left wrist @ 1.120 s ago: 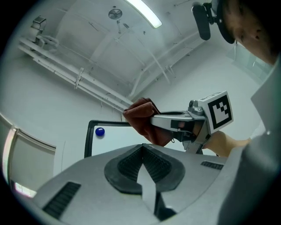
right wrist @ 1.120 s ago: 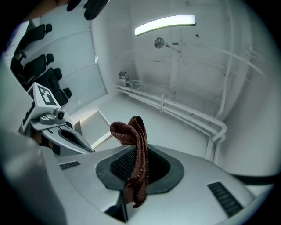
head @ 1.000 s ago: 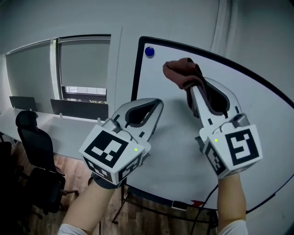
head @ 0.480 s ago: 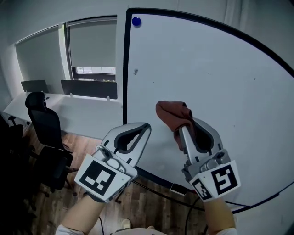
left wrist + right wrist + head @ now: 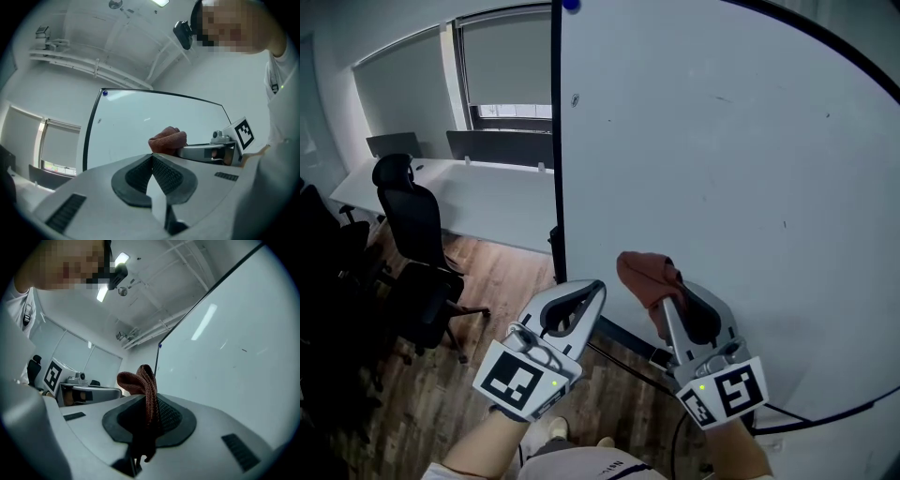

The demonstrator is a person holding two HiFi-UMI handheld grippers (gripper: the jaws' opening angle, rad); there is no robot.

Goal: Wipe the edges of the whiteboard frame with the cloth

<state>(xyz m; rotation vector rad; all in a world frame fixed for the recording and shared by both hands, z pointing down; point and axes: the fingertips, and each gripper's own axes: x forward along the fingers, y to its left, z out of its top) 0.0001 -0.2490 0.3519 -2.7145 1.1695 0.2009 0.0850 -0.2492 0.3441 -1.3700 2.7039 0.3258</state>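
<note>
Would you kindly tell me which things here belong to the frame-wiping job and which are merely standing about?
Job: cloth, clamped in the right gripper; whiteboard frame.
Standing about: office chair; desk; blue magnet; left gripper, shut and empty.

A wood-plank floor [image 5: 487,375] fills the lower left, from 6 to 9 o'clock. On it at 9 o'clock stands a black office chair [image 5: 417,225] on a wheeled base, with more dark chairs [image 5: 328,272] just beside it at the left edge. Behind them, at 10 o'clock, a long white tabletop [image 5: 478,202] runs under the window and carries low dark panels [image 5: 502,147] along its far side. The whiteboard [image 5: 722,169] rises over the floor from 6 o'clock.
</note>
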